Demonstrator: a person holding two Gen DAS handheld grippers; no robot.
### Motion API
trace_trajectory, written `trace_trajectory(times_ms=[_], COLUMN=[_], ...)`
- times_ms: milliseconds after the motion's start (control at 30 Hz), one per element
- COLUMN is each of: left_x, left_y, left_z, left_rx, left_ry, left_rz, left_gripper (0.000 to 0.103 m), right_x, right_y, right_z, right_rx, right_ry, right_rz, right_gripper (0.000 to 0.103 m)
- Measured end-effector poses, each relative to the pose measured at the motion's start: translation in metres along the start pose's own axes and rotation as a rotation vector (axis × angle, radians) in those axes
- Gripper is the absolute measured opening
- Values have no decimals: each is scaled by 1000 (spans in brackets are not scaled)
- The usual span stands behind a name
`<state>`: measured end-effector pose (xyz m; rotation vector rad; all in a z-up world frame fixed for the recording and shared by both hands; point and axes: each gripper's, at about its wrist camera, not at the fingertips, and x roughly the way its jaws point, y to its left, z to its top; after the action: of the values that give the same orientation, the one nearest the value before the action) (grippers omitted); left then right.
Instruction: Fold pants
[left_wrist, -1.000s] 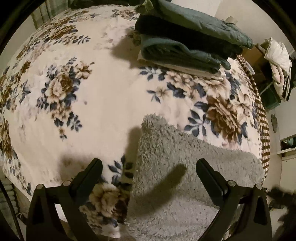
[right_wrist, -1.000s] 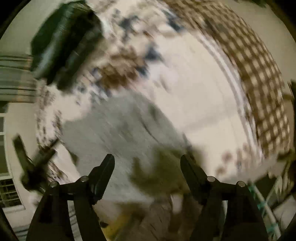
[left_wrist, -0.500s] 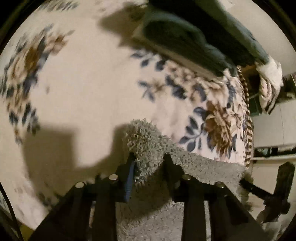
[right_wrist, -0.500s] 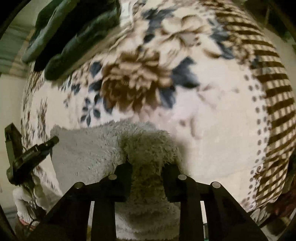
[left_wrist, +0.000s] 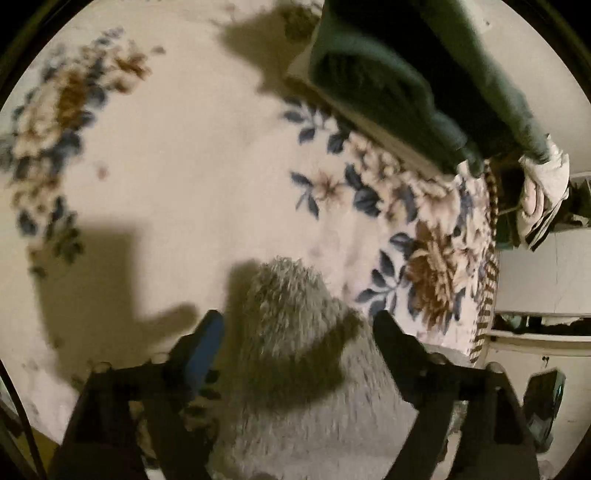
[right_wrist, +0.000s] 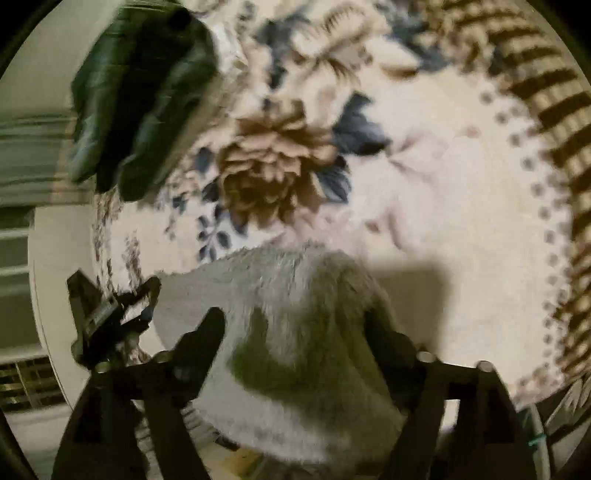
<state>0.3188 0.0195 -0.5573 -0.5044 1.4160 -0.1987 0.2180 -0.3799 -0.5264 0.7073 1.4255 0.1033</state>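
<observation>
While both claws are spread, one folded corner of the grey fleece pants (left_wrist: 295, 332) is straddled by the left claw (left_wrist: 295, 332) and the other by the right claw (right_wrist: 291, 332) (neither is pinched), the garment's edge running sideways between them across the bed (left_wrist: 184, 166).

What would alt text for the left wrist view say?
The left gripper is open, its fingers either side of fuzzy grey pants lying on a floral blanket. A stack of folded dark green clothes sits at the far side.

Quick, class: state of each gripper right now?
Left gripper: open, fingers either side of the grey fleece pants, holding nothing.
Right gripper: open, astride the same pants, holding nothing.
</observation>
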Motion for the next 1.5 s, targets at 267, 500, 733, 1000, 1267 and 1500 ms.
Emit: trace_trajectory(times_ms=[267,500,733,1000,1267,1500], left_x=[-16,21,56,18,-75,-179], left_y=[-19,20,42,32,-15,-95], left_z=[-83,-100,-98,-93,-53,32], left_rx=[196,92,5,19,103,225], left_ry=[-35,41,115,111,98,18], left_rz=[4,-96,-258,-438,-509,-465], left_gripper=[103,103,102,34,34,34], right_x=[73,77,140,108,21,-51], right_y=[-50,-75,-73,-49,20,99], right_z=[-86,-77,-48,-58,-73,-26], right_rx=[94,117,43,71,112,110], right_ry=[194,32,142,16,-106,-215], right_rz=[-133,245,408,393,398,447], right_gripper=[85,96,102,52,47,47])
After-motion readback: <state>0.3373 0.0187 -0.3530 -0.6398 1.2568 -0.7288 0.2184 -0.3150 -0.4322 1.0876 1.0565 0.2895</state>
